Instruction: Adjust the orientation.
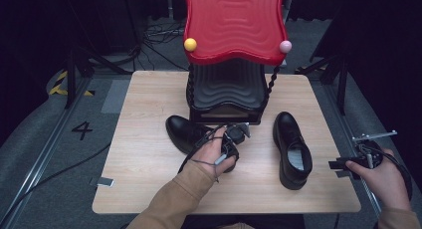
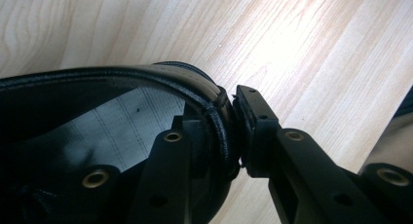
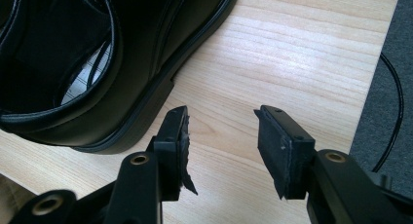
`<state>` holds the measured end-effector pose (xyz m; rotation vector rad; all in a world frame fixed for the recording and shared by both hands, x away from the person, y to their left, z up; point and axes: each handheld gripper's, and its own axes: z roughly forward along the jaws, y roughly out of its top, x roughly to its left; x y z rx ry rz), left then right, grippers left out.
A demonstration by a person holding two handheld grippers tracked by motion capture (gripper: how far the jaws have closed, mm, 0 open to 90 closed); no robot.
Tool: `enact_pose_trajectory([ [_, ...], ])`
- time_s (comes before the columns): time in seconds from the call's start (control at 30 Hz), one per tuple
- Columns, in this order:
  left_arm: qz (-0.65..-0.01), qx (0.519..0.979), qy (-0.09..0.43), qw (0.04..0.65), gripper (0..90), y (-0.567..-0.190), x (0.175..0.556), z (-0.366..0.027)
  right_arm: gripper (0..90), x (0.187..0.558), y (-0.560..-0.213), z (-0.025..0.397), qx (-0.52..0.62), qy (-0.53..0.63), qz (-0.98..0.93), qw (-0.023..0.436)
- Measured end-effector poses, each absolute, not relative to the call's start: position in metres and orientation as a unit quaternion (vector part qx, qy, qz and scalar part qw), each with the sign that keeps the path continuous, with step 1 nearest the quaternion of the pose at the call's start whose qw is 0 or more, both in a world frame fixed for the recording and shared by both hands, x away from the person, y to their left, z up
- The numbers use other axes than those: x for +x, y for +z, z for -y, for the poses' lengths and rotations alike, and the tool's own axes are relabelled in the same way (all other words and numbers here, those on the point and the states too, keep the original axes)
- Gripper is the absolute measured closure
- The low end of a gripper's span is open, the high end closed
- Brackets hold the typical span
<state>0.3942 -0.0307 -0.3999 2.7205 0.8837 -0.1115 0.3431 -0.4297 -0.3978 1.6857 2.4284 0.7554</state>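
Grip comes first here: the left claw (image 2: 234, 136) is pinching the heel collar of the left shoe (image 1: 185, 132), one jaw inside the opening over the pale insole and the other pressed against the outside of the rim, so the leather edge is caught squarely between the pads. That shoe lies just in front of the black shoe rack (image 1: 226, 92), slightly to the rack's left, and the rack's red tray (image 1: 234, 25) stands over its black tier. The bite looks shallow, right at the stitched rim, so I would judge that a slow lift, straight up, is wise; a quick swing could let the heavy toe drag the collar out of the pads. Keeping the toe pointed toward the rack as the shoe rises should let it slide onto the black tier without catching the twisted posts at the rack's front corners. The right shoe (image 1: 292, 149) stands in front of the rack and to its right, toe toward the rack. The right claw (image 3: 221, 146) hangs spread and empty, well out from the rack at the worktop's (image 1: 149, 159) near right corner, just beside the heel of that shoe and not touching it. It could best wait there, clear of the left arm's path, then take the right shoe by the same heel collar, biting deeper if the rim allows.
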Motion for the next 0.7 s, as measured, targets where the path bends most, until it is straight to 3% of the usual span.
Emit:
enact_pose_trajectory([
  [0.33, -0.276, 0.950, -0.025, 0.143, 76.0, -0.379, 0.369, 0.030, 55.3, 0.349, -0.397, 0.424, 0.544, 0.248, -0.800, 0.043],
  [0.7, -0.156, 0.976, -0.043, 0.146, 74.2, -0.365, 0.321, 0.069, 55.6, 0.351, -0.396, 0.421, 0.540, 0.250, -0.802, 0.041],
])
